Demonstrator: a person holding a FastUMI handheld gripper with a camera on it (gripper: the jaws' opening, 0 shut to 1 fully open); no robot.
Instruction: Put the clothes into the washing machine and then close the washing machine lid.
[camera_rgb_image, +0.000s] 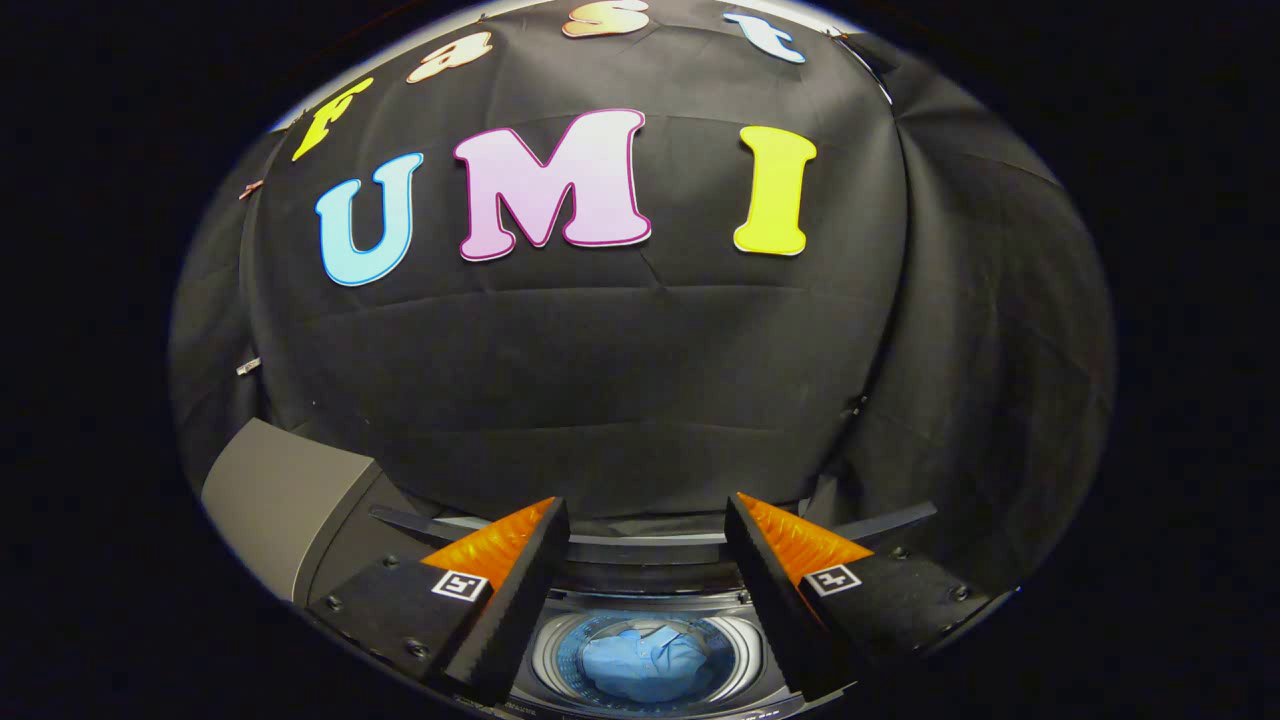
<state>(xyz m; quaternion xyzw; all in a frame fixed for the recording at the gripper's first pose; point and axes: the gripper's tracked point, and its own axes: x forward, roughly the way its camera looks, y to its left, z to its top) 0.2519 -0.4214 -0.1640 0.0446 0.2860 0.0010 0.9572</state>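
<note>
Black cloth: it drapes the booth wall all the way round, creased and folded, with a seam of folds off to the right.
Room: a dark booth, cloth behind and to both sides, the washer low down in front.
Washer: one machine, seen from above, top open, round drum mouth showing between the fingers.
Drum: one pale metal ring around a blue-lit inside.
Clothes: one blue bundle, crumpled, lying down in the drum, right there between the two fingers and below them.
Lid: one grey panel, raised and tilted, standing off to the left of the left finger, at the washer's rear left; not down over the drum.
Tool: released, fingers spread wide apart, nothing held between them, hanging over the open drum.
Fingers: two, each with a ridged inner pad, tips pointing up toward the wall; neither touches the clothes.
Markers: two small square black-and-white tags, one on each finger.
Surface: the washer's dark top deck runs behind the drum, a pale strip along its back edge just beyond the fingertips.
Count: one washer, one lid, one bundle of clothes, two fingers, two tags.
</note>
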